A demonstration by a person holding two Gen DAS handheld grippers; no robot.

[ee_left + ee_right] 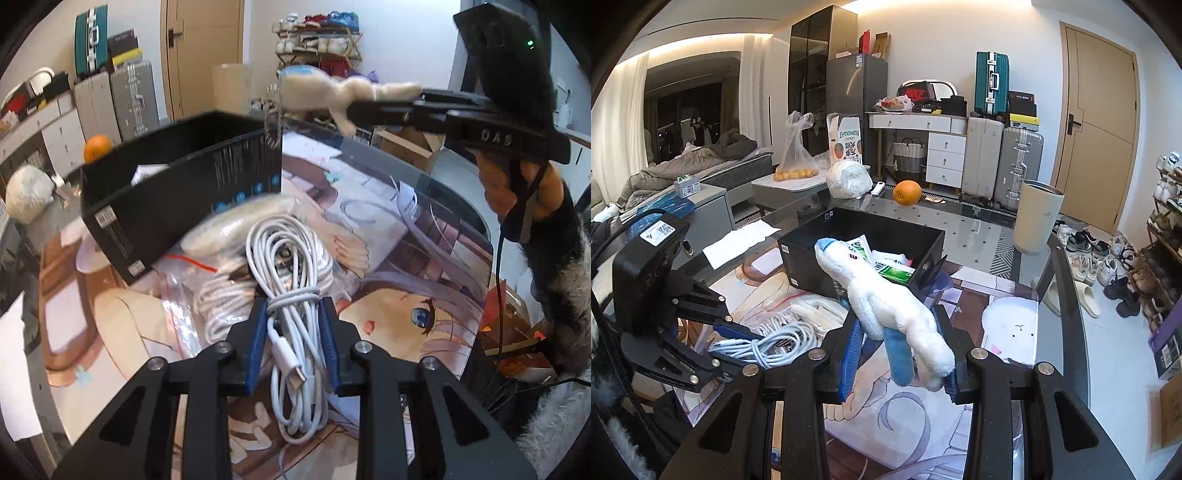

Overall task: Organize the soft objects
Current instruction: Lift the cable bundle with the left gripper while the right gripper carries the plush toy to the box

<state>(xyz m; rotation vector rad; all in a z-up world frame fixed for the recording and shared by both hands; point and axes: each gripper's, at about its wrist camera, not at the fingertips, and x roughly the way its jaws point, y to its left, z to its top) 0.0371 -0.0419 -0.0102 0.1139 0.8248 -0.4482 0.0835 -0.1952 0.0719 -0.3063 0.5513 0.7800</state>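
- While the left gripper (pixel 291 332) clamps a white cable bundle (pixel 291 295), the black box (pixel 177 192) wall stands just ahead-left.
- The right gripper (pixel 905 347) grips a plush toy (pixel 882 299); the box's open top lies ahead.

Two tools are up over the surface (pixel 1015 236): the left tool (pixel 293 332) with one bundle of white cable (pixel 291 280), the right tool (pixel 899 354) with one white-and-blue plush toy (pixel 886 295). One black box (pixel 860 240) stands there, with at least two paper packets (pixel 890 267) inside. One orange (pixel 907 192) lies beyond it, one beige cup (pixel 1038 218) to the side. I count one clear bag (pixel 207 266) of more white cords. Against the far wall stand three suitcases (pixel 1021 162).
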